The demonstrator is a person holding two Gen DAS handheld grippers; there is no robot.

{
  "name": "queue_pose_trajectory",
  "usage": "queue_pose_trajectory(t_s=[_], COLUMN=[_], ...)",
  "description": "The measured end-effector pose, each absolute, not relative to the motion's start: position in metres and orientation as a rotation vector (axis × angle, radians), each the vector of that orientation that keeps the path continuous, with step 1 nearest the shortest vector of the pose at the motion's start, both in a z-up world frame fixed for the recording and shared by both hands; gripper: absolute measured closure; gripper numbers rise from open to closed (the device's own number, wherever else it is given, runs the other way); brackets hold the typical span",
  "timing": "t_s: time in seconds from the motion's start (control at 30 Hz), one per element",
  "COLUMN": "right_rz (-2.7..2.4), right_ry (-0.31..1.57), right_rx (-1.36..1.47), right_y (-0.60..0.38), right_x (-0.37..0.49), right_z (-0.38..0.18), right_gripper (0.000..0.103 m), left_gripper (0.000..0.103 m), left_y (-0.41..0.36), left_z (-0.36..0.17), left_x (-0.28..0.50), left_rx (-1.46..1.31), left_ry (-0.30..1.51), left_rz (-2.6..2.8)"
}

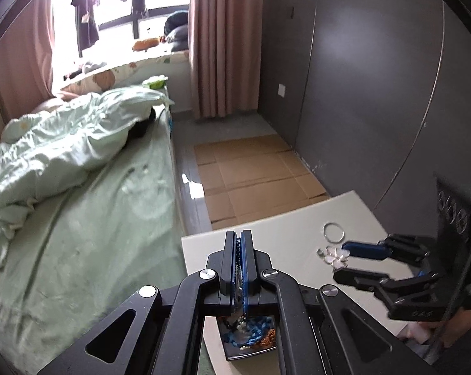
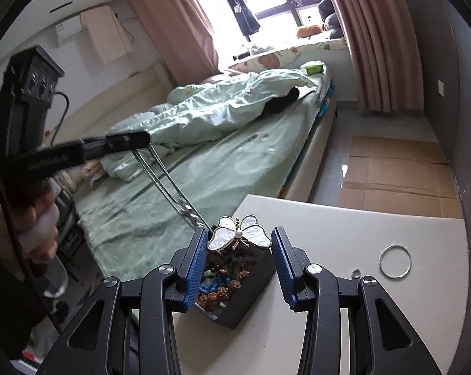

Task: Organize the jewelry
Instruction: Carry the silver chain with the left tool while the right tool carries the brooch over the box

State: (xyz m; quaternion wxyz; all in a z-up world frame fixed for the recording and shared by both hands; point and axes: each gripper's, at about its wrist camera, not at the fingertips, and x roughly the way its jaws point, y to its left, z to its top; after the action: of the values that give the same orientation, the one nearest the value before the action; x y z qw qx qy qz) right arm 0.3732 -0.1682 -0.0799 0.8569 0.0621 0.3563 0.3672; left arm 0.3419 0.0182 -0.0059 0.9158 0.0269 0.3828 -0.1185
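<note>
My left gripper [image 1: 238,240] is shut on a silver chain necklace [image 2: 169,184], which hangs from it down toward a black jewelry box [image 2: 235,309] full of blue and copper beads. In the left wrist view the box [image 1: 251,340] shows below the jaws. A white butterfly brooch [image 2: 240,232] sits at the box's far edge. My right gripper [image 2: 240,250] is open, its fingers on either side of the brooch, not closed on it. A silver bangle [image 2: 395,262] and a small ring [image 2: 356,273] lie on the white table [image 2: 344,228].
The bangle [image 1: 333,232] and the brooch [image 1: 335,254] show in the left wrist view by the right gripper [image 1: 351,261]. A bed with a green quilt [image 2: 219,106] lies left of the table. Flattened cardboard [image 2: 398,168] covers the floor beyond.
</note>
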Motion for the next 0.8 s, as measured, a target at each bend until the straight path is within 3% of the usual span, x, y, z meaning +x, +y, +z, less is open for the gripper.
queue_pose_trajectory(t_s=[0.3, 0.6, 0.7, 0.73, 0.8], right_rz=[0.771, 0.750, 0.759, 0.763, 0.776], right_ry=[0.794, 0.811, 0.810, 0.812, 0.821], right_rx=[0.110, 0.093, 0.085, 0.081, 0.075], right_y=[-0.155, -0.143, -0.135, -0.132, -0.124], right_x=[0.380, 0.382, 0.383, 0.383, 0.384], right_z=[-0.090, -0.095, -0.096, -0.097, -0.099], right_gripper=[0.060, 0.060, 0.060, 0.060, 0.060], left_gripper=[0.101, 0.098, 0.068, 0.052, 0.046], left_y=[0.032, 0.045, 0.058, 0.064, 0.075], left_z=[-0.066, -0.093, -0.096, -0.094, -0.090], left_x=[0.351, 0.349, 0.346, 0.345, 0.341], left_rx=[-0.089, -0.213, -0.275, -0.301, -0.333], left_ry=[0.852, 0.882, 0.886, 0.878, 0.839], left_rz=[-0.236, -0.293, -0.274, -0.267, -0.249])
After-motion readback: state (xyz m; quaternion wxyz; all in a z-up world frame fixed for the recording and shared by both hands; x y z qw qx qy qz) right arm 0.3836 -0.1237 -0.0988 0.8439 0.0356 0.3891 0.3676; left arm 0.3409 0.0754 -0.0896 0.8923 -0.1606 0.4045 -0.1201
